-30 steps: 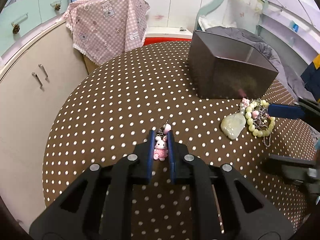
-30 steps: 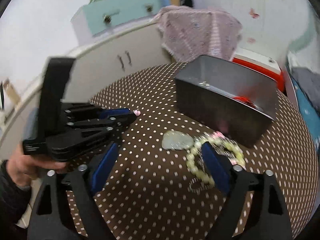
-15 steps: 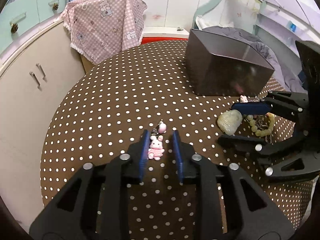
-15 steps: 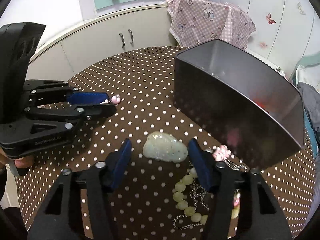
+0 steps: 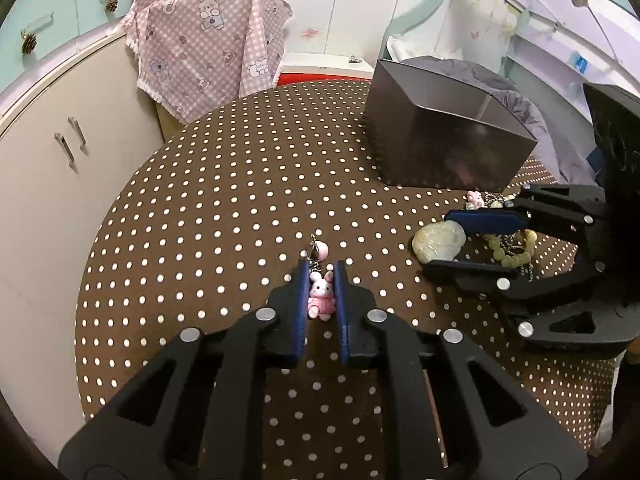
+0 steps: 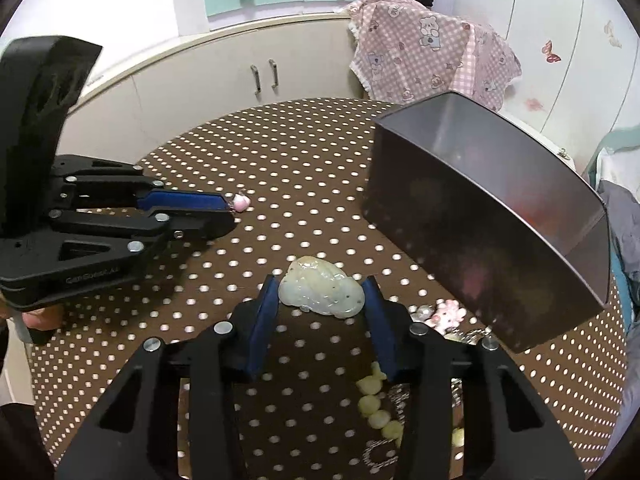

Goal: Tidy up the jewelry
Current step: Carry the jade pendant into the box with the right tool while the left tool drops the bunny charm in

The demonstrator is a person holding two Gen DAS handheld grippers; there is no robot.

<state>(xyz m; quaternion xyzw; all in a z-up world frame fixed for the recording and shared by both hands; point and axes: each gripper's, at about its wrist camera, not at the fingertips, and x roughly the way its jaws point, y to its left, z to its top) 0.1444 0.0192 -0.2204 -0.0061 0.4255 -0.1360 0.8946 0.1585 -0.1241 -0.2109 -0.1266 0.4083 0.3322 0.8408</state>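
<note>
A pink bunny charm (image 5: 321,295) on a short chain with a pink bead (image 5: 321,249) lies on the dotted table between the fingers of my left gripper (image 5: 320,270), which closely flank it; contact is unclear. My right gripper (image 6: 322,288) is open, its blue pads either side of a pale jade pendant (image 6: 320,291), also in the left wrist view (image 5: 438,241). A pale bead bracelet (image 6: 378,412) and chain lie under the right gripper. A small pink charm (image 6: 448,312) sits beside the dark grey box (image 6: 488,216).
The round table has a brown cloth with white dots (image 5: 240,200). The grey box (image 5: 448,140) stands open at the far right. Cream cabinets (image 5: 52,168) and a pink checked cloth (image 5: 208,56) lie beyond the table edge.
My left gripper's fingers opened, then narrowed around the bunny charm again. My right gripper moved forward and lower, so its pads now flank the jade pendant.
</note>
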